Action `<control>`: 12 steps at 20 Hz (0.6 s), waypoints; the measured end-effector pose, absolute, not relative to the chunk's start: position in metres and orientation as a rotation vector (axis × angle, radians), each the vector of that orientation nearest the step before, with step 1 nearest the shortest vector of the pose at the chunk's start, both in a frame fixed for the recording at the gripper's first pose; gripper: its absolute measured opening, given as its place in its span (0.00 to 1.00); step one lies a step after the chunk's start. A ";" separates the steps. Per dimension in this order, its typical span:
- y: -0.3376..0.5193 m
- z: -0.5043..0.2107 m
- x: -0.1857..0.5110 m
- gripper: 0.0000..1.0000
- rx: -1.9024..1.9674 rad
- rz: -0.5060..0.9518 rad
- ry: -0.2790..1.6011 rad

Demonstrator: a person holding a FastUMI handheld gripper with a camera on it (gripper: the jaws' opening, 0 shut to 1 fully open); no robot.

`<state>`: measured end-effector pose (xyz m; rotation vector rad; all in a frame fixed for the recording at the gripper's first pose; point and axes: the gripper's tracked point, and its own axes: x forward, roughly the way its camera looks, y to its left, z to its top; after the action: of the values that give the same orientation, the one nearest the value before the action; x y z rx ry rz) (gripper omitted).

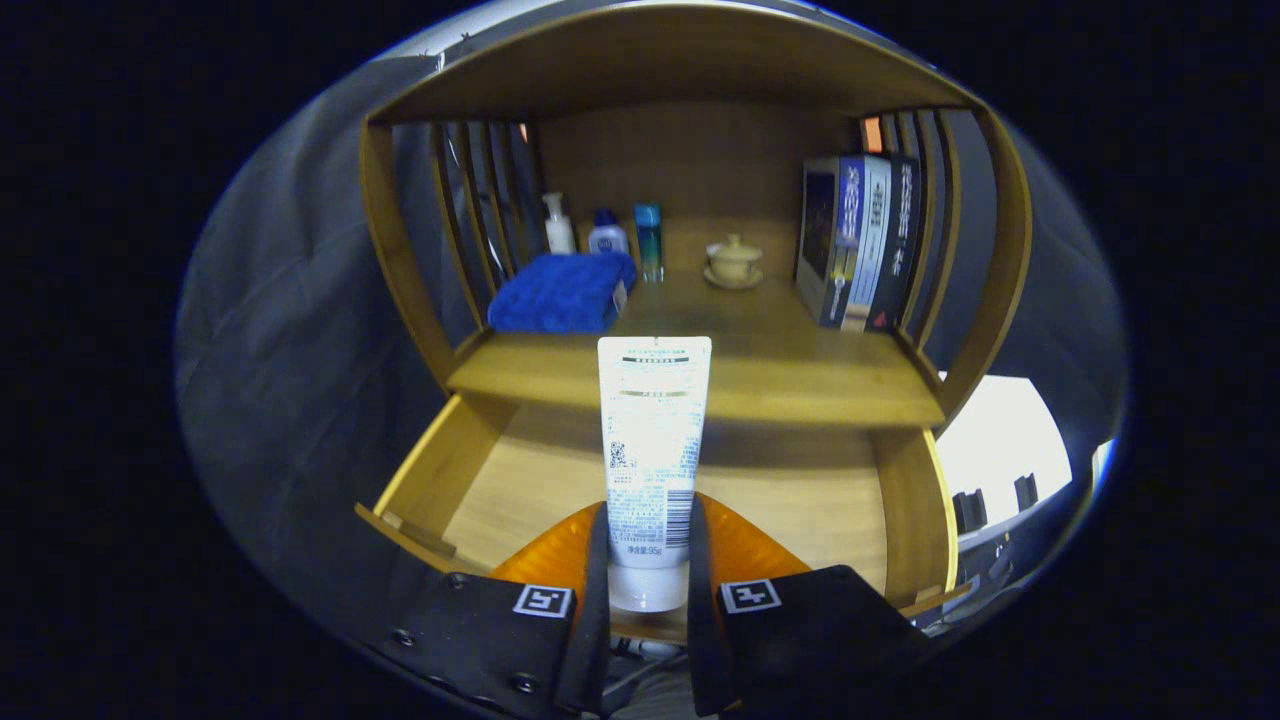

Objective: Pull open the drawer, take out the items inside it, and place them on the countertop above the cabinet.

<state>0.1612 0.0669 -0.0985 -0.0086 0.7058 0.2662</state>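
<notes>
The claw was clamped on a white squeeze tube, both fingers pressing its lower body just above the cap end. The tube stood with its long axis running straight away from the claw toward 12 o'clock, cap nearest the fingers and the flat crimped end farthest out. That crimped end overlapped the front edge of the table, the wooden top above the cabinet.

Below and around the tube lay the open drawer, pulled out toward the claw; its visible floor looked bare, though the part hidden behind the fingers and the tube could not be judged.

The relation that mattered was this: the table lay dead ahead at 12 o'clock and slightly higher than the drawer floor, so the tube would most likely have had to go forward along its own axis and over that front edge. The stretch of the table straight beyond the crimped end looked free. A folded blue towel sat at about 11 o'clock, with small bottles behind it. A lidded tea cup on a saucer sat near 1 o'clock, and a row of books stood at about 2 o'clock. The towel's near corner seemed the closest obstacle to a straight path.
</notes>
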 end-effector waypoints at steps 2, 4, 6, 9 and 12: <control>0.074 -0.091 0.182 0.40 0.006 0.266 0.656; 0.080 -0.089 0.210 0.40 0.046 0.248 0.620; 0.081 -0.095 0.241 0.40 0.074 0.224 0.602; 0.078 -0.113 0.281 0.40 0.100 0.183 0.613; 0.070 -0.133 0.309 0.40 0.099 0.121 0.654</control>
<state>0.3087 0.0699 -0.1326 0.0991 0.6544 0.1205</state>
